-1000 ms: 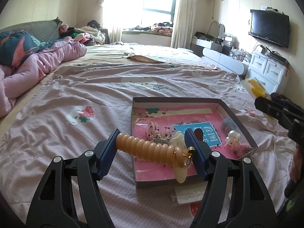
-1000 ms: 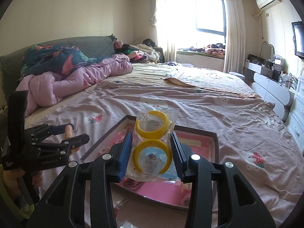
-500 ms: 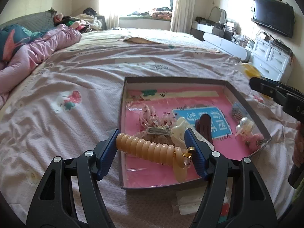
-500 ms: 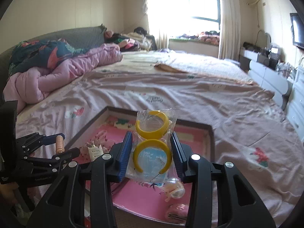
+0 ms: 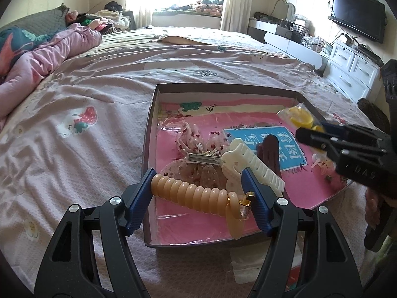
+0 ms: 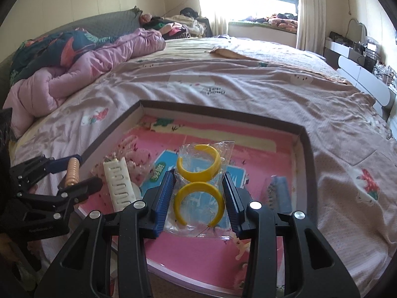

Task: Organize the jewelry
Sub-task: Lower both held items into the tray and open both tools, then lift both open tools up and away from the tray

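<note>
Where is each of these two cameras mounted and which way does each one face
Left wrist: on the left gripper, facing the window across the bed; its fingers clamp a tan coiled hair tie over the shallow pink-lined box.
Right wrist: on the right gripper, facing the same way; its fingers clamp a clear bag of yellow open bangles.
Shared: the box, the white comb-shaped hair clip, and each other's gripper.

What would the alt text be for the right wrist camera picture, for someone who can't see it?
The right gripper clamps a clear plastic bag of two yellow open bangles above a shallow pink-lined tray on a bed. At left, the left gripper holds a tan spiral hair tie beside a white hair clip in the tray.
</note>
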The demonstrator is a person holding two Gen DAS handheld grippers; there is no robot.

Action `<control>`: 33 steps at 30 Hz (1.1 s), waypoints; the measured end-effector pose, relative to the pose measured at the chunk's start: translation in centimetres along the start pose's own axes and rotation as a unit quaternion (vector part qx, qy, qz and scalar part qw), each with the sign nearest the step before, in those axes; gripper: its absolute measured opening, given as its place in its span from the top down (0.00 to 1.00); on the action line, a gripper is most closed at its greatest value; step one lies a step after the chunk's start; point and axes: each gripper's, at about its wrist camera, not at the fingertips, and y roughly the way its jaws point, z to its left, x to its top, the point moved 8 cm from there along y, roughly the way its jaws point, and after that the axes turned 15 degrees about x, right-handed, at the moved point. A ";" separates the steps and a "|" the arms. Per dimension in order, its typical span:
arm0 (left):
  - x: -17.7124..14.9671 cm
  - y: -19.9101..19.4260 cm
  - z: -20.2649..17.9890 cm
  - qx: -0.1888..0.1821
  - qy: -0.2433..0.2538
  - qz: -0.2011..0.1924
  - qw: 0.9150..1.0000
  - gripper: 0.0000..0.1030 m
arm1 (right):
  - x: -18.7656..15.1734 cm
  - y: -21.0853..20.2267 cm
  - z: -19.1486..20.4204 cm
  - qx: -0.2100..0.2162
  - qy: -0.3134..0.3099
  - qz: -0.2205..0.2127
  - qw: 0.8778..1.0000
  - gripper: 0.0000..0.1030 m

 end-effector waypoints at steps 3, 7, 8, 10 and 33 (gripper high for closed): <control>0.0 0.0 0.0 -0.001 -0.001 0.001 1.000 0.39 | -0.4 0.4 0.2 0.001 0.000 0.008 1.000 0.62; 0.1 -0.3 0.1 -0.003 -0.007 0.000 1.000 0.37 | -0.8 0.7 0.4 0.000 -0.003 0.016 1.000 0.61; 0.2 -0.4 0.1 -0.003 -0.008 -0.001 1.000 0.37 | -0.9 0.7 0.4 0.001 -0.002 0.017 1.000 0.61; 0.3 -0.5 0.3 -0.004 -0.011 -0.002 1.000 0.36 | -1.1 0.7 0.5 0.001 -0.002 0.019 1.000 0.60; 2.2 -6.8 2.8 -0.020 -0.050 -0.061 0.997 0.12 | 0.3 -9.1 3.5 -0.018 -0.021 -0.111 0.993 0.16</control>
